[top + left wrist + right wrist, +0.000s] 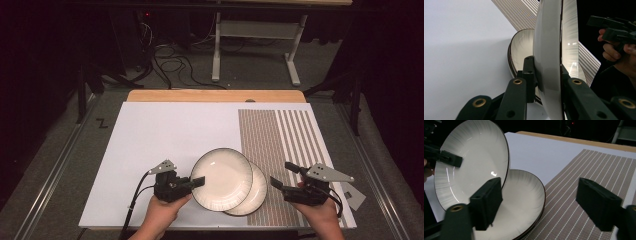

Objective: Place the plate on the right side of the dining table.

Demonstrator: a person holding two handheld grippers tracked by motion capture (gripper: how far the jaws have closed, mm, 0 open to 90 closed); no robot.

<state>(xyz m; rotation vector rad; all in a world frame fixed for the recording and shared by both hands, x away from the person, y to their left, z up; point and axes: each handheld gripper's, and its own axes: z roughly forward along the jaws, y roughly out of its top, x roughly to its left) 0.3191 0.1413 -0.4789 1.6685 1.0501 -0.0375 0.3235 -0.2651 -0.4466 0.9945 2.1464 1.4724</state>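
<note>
A cream plate with a thin dark rim [221, 179] is raised and tilted, its right side overlapping a second matching plate [260, 192] that lies flat on the table. My left gripper [199, 181] is shut on the raised plate's left rim. In the left gripper view that plate [549, 30] stands edge-on between the jaws of the left gripper [546, 66], with the lower plate [521, 50] behind it. My right gripper [281, 173] is open, just right of both plates and touching neither. The right gripper [541, 202] looks across the flat plate [524, 205] at the tilted one [471, 162].
A white board [165, 135] covers most of the table, with a brown striped placemat [280, 135] on its right part. The wooden table edge [215, 95] runs along the back. A small grey plate [355, 196] lies off the board's right side.
</note>
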